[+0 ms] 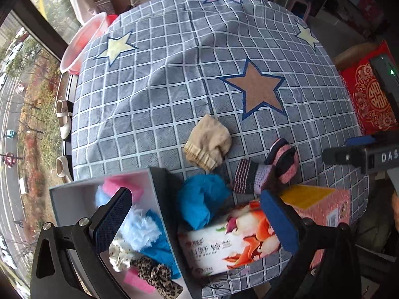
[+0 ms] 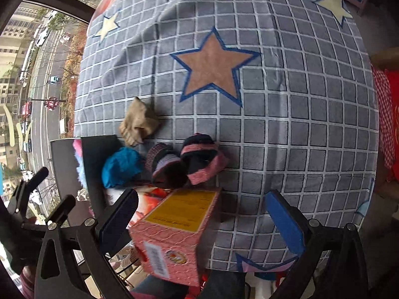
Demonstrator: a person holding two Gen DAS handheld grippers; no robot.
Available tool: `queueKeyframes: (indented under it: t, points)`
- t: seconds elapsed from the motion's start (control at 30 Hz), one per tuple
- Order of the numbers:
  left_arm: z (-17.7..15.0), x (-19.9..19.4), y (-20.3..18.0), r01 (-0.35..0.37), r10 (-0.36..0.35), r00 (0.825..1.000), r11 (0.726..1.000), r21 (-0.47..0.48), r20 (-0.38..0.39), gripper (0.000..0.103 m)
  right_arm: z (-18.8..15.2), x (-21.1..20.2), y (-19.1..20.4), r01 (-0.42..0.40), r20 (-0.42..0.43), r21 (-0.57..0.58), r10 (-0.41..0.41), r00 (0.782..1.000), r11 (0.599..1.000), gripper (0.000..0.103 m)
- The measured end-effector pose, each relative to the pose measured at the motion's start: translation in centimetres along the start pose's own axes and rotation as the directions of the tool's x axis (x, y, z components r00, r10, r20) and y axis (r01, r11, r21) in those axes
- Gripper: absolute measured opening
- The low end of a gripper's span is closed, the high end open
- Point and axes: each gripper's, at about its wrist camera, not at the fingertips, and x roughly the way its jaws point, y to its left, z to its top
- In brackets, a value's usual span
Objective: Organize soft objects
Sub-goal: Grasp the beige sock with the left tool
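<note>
Your left hand-held gripper (image 1: 197,224) hangs spread wide and empty above the open box (image 1: 159,199), which already holds fluffy pieces. Your right hand-held gripper (image 2: 202,221) is equally wide, empty, straddling the pink carton (image 2: 174,236). A floral tissue pack (image 1: 224,246) sits between box and carton. Just past these, the blue fluffy ball (image 1: 202,199) touches the box wall; the striped socks (image 2: 189,160) lie beside it. Beyond, the beige sock (image 1: 207,145) rests alone on the table (image 1: 162,74).
</note>
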Motion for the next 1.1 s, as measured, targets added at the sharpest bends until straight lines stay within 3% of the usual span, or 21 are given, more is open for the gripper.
queueKeyframes:
  t: [0.2, 0.47, 0.57, 0.67, 0.77, 0.8, 0.87, 0.9, 1.1]
  points:
    - [4.5, 7.4, -1.5, -0.032, 0.034, 0.992, 0.999, 0.012, -0.125, 0.103, 2.2, 5.9, -1.8, 0.006, -0.087, -0.006, -0.006, 0.996, 1.000, 0.103]
    - [6.3, 13.2, -1.6, -0.057, 0.045, 0.971, 0.997, -0.045, -0.233, 0.103, 4.3, 11.5, -1.5, -0.015, -0.169, -0.102, -0.003, 0.986, 0.995, 0.103]
    - [6.6, 14.0, -2.6, -0.065, 0.057, 0.970, 0.998, -0.026, -0.238, 0.103, 4.5, 12.2, -1.4, 0.060, -0.135, -0.149, -0.080, 0.988, 0.987, 0.103]
    - [6.9, 14.7, -3.2, -0.067, 0.060, 0.966, 0.998, -0.017, -0.250, 0.103, 4.6, 10.5, -3.3, 0.177, -0.043, -0.096, -0.181, 0.982, 0.980, 0.103]
    - [7.0, 15.4, -3.4, -0.068, 0.060, 0.963, 0.997, -0.021, -0.264, 0.103, 4.8, 8.1, -6.7, 0.301, 0.029, -0.005, -0.301, 0.953, 0.954, 0.103]
    - [7.1, 15.7, -3.7, -0.064, 0.055, 0.961, 0.998, -0.024, -0.271, 0.103, 4.8, 7.4, -7.6, 0.267, 0.036, 0.019, -0.268, 0.963, 0.964, 0.103]
    - [7.1, 16.3, -4.0, -0.064, 0.054, 0.958, 0.998, -0.027, -0.281, 0.103, 4.6, 6.8, -8.4, 0.107, 0.032, 0.041, -0.108, 0.994, 0.993, 0.103]
    - [7.3, 16.7, -4.0, -0.067, 0.057, 0.957, 0.997, -0.024, -0.284, 0.102, 4.5, 6.8, -8.2, 0.060, 0.027, 0.032, -0.061, 0.998, 0.998, 0.103]
    - [6.8, 17.7, -4.1, -0.054, 0.036, 0.957, 0.997, -0.056, -0.287, 0.102, 4.6, 9.0, -3.5, 0.034, 0.022, -0.118, -0.031, 0.999, 0.992, 0.103]
